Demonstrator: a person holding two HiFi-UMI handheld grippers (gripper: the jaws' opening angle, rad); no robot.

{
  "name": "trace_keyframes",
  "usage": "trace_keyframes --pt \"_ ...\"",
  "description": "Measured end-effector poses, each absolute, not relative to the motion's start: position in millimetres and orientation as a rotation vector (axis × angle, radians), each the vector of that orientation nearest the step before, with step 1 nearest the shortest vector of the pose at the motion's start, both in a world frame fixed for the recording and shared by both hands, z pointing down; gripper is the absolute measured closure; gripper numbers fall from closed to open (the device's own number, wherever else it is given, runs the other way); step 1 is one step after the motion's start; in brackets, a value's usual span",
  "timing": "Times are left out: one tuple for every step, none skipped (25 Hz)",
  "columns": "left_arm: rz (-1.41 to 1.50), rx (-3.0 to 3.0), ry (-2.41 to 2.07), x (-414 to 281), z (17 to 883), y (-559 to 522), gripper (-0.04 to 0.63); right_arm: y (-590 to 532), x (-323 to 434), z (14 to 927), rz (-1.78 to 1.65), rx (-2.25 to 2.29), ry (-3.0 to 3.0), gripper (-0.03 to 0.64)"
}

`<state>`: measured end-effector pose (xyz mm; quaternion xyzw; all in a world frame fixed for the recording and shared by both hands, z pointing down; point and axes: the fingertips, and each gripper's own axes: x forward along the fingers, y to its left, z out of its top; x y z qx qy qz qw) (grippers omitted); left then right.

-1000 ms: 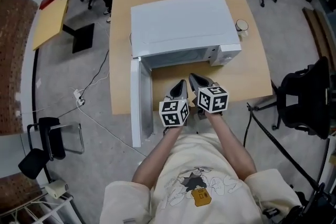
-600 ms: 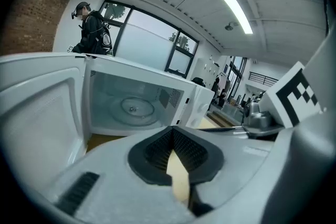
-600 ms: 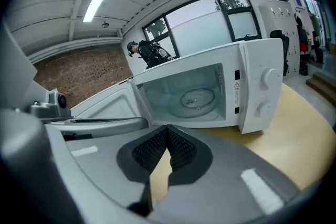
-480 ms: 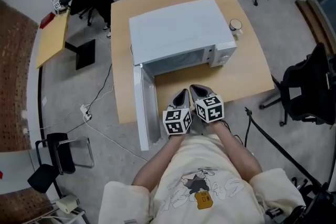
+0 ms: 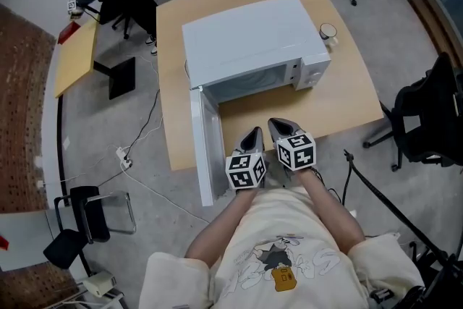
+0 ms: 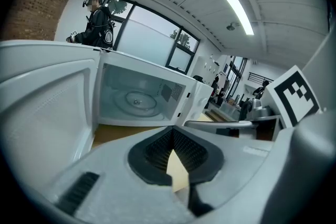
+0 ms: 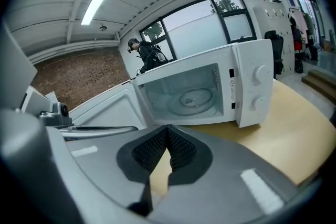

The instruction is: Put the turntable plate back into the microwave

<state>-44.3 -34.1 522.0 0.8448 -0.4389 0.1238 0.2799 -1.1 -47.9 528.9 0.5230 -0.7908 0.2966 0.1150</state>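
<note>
evidently the left claw (image 5: 252, 134) and right claw (image 5: 275, 124), closed and empty, sit farther from the microwave (image 5: 253, 32) than before; turntable plate (image 7: 195, 98) lies inside, so placement looks done.

Ahead of the left gripper (image 5: 252, 134) and right gripper (image 5: 278, 127), bare light-wood tabletop (image 5: 347, 98) runs to the white boxy microwave's (image 5: 249, 36) gaping cavity, floored by a round glass plate (image 7: 195, 98). The microwave's swung-out white door (image 5: 205, 148) walls the left gripper's left.

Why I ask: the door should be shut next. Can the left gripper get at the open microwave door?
Probably yes: the door hangs open just beside the left gripper, apart from it, with nothing between them; its jaws are shut.
</note>
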Motion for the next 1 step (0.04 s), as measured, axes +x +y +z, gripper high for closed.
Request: trace_keyframes --pt "0.332 2.265 -1.171 -44.0 522.3 -32.1 0.595 -46.5 -1.7 528.8 0.870 1.533 -2.316 0.611"
